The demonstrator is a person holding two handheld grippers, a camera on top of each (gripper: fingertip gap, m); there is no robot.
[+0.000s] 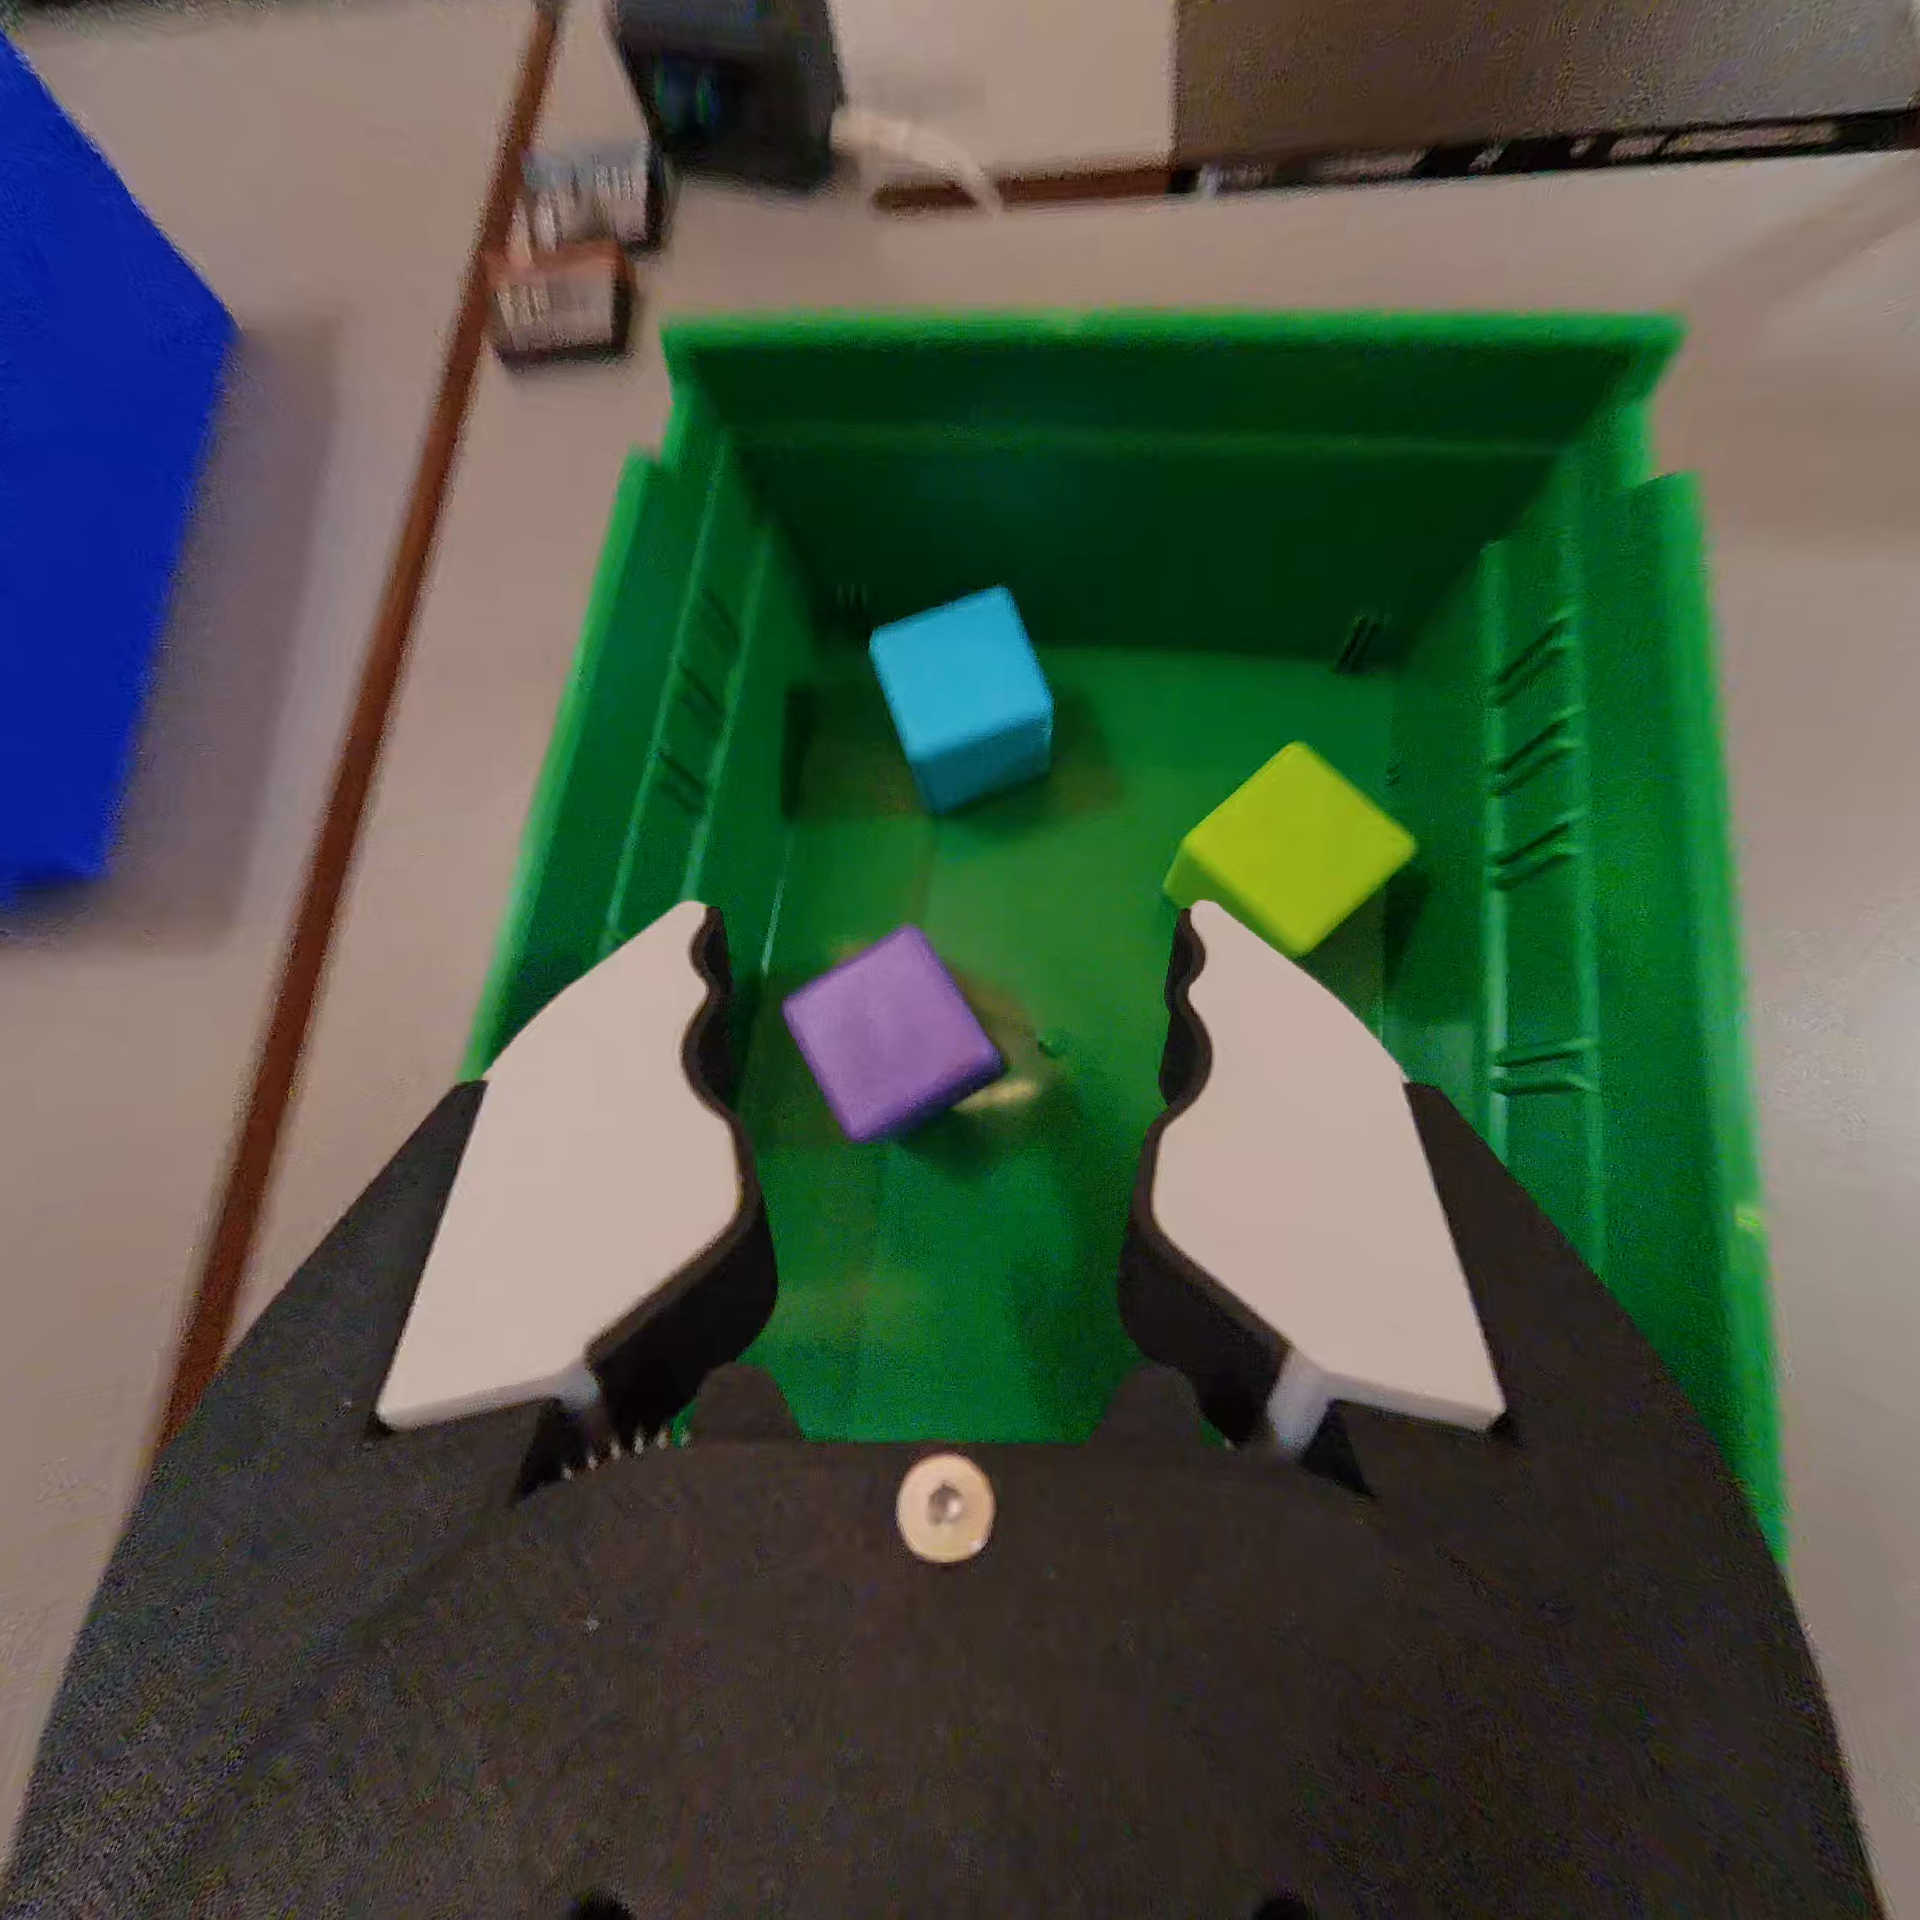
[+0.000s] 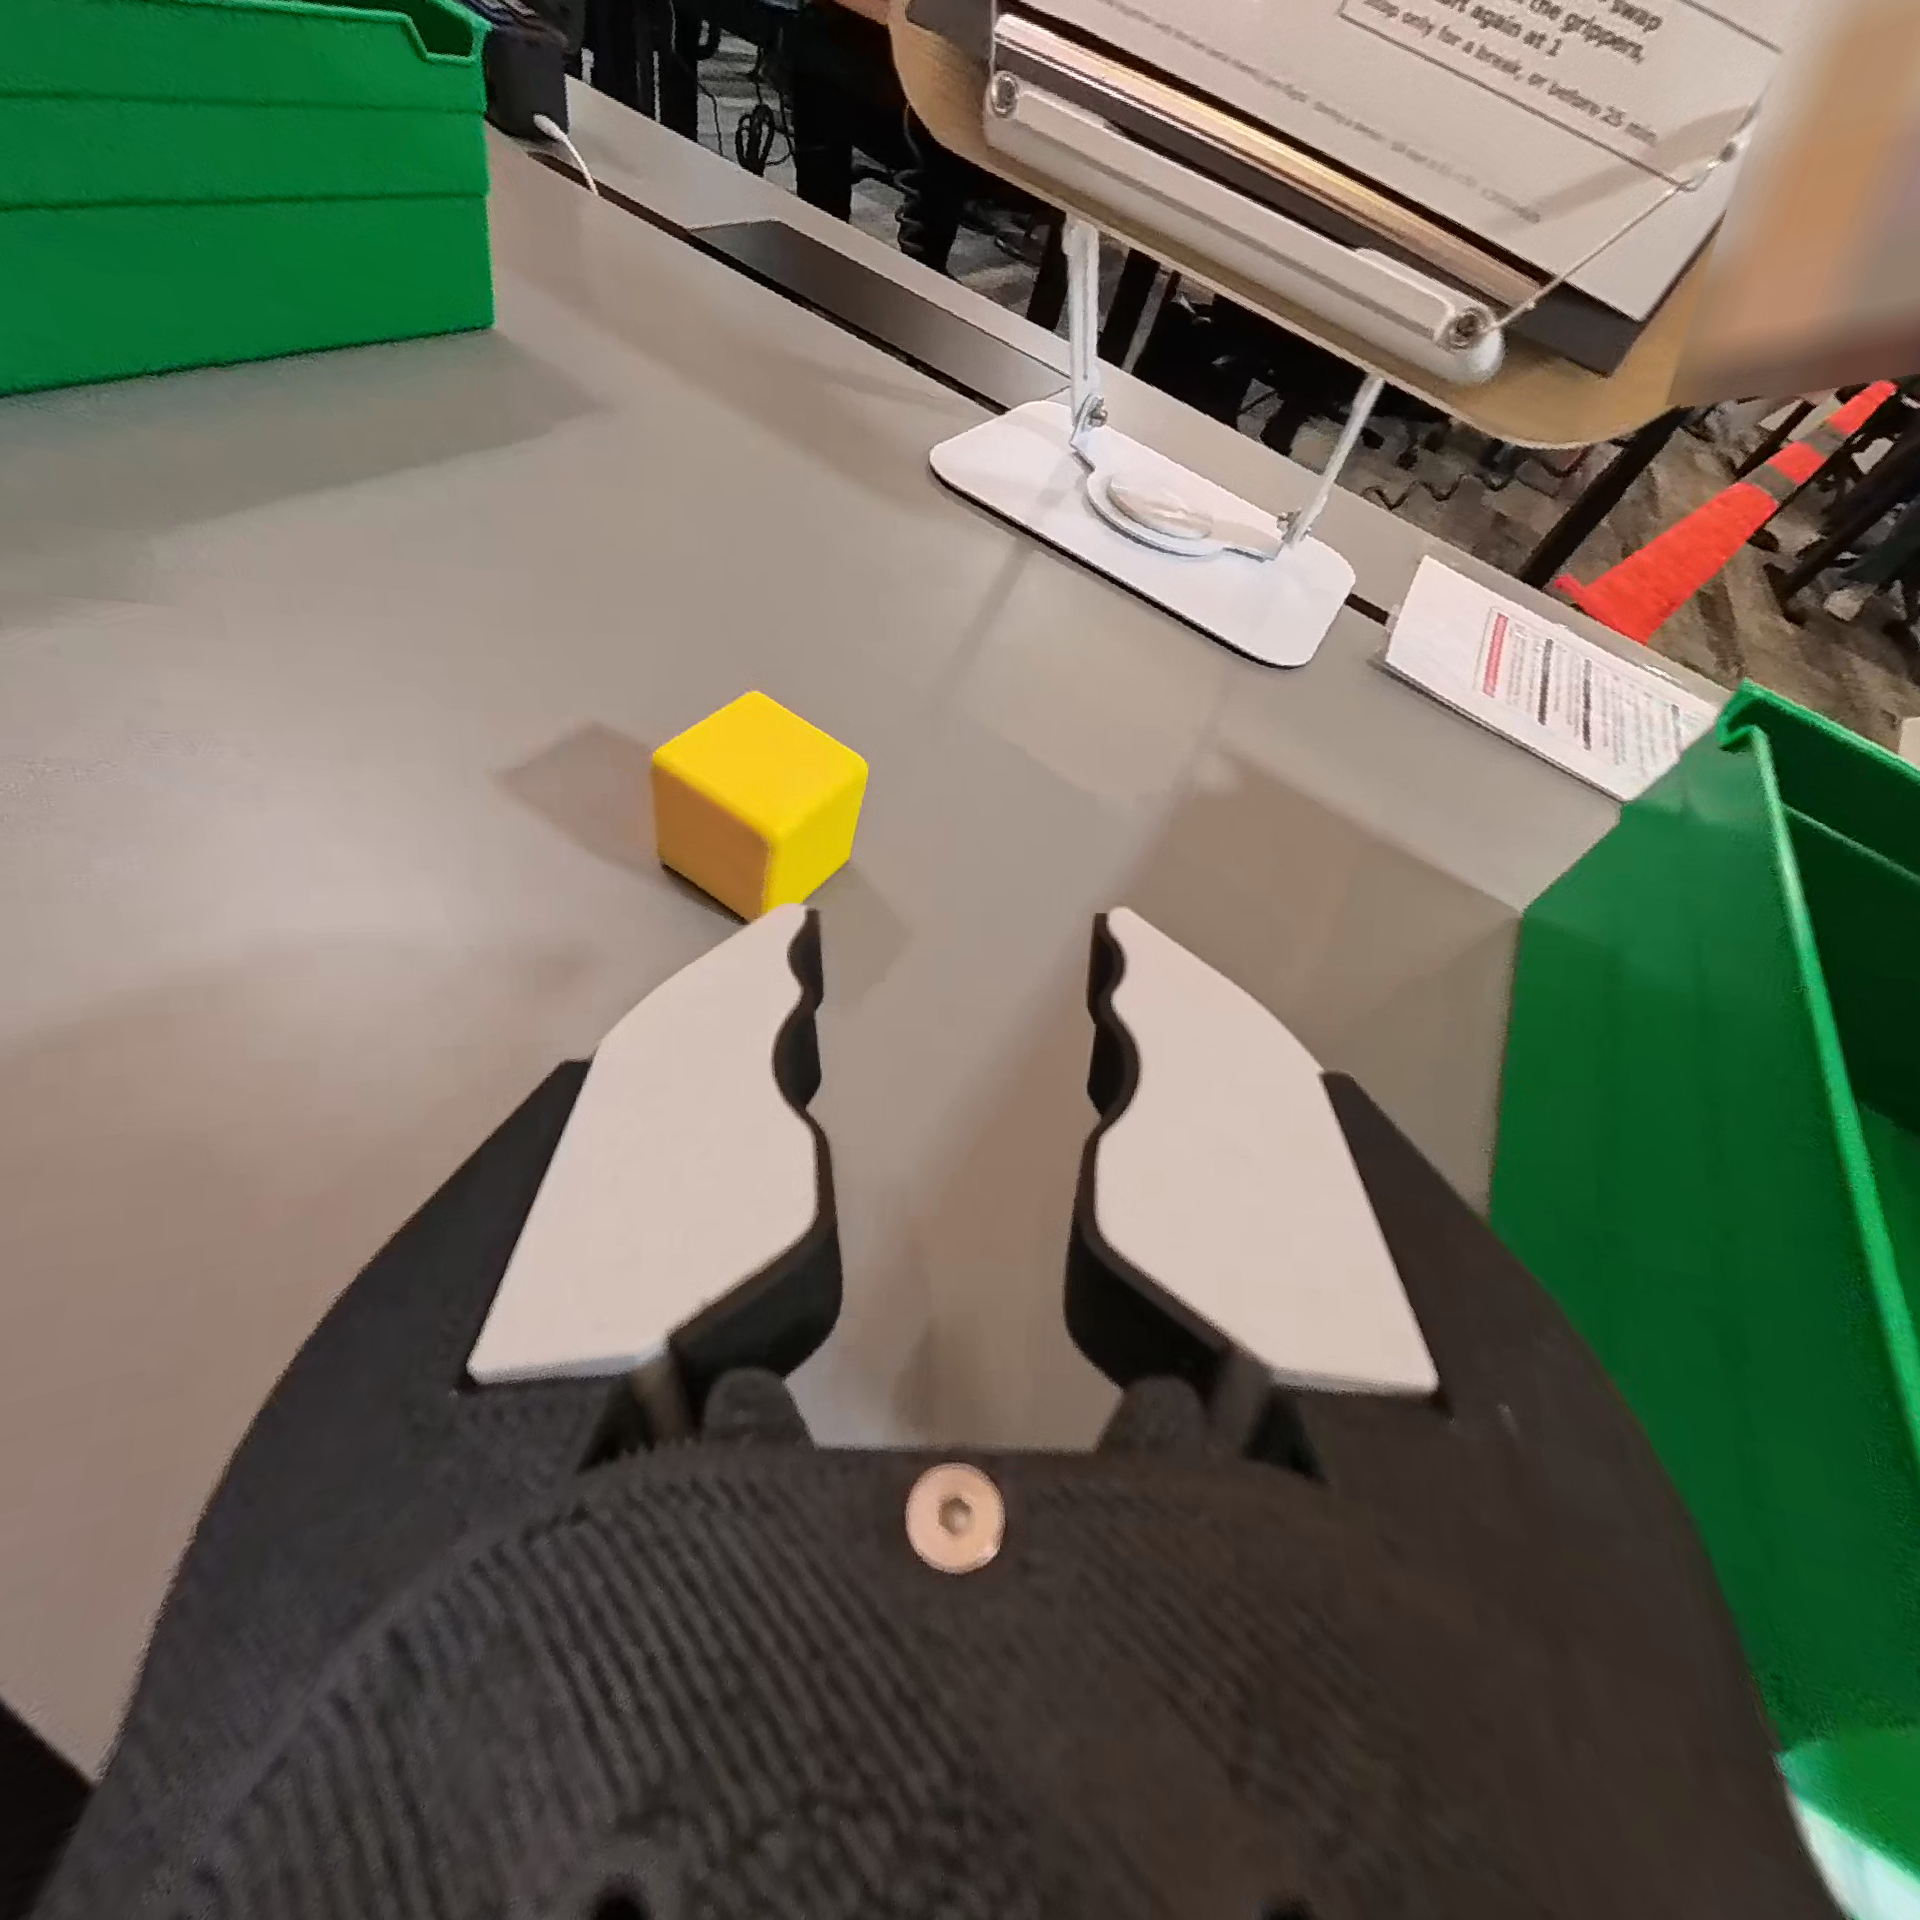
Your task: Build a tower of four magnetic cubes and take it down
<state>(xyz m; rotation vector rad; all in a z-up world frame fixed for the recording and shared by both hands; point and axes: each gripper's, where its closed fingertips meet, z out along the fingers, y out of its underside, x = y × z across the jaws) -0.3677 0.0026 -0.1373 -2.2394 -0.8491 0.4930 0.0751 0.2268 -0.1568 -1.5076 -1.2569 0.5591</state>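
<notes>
So we count four cubes in total across our two views, plus green bins. Our left gripper [image 1: 951, 914] hangs over an open green bin [image 1: 1590, 831] with its jaws spread wide and nothing between them. Three cubes sit on the bin floor: a purple cube [image 1: 888, 1029] just ahead of the left fingertip and slightly inside the gap line, looking a bit blurred; a lime-green cube [image 1: 1288, 844] right past the tip of the right finger; and a light blue cube [image 1: 961, 694] farther ahead, toward the bin's back wall and a little left of the gap. None of them touch each other or the fingers as far as we can tell. Off to the left of the jaws there's a blue block-like thing [image 1: 83, 499] on the grey surface, too blurred to name. Our right gripper [image 2: 954, 920] is low over the grey table [image 2: 312, 675], jaws also apart and empty. One yellow cube [image 2: 758, 802] stands on the table just beyond the left fingertip, outside the gap. Two green bins show here: one to the right of the jaws [image 2: 1662, 1143], another far ahead-left [image 2: 239, 177]. Ahead-right stands a white stand [image 2: 1143, 540] carrying a clipboard [image 2: 1299, 156].
</notes>
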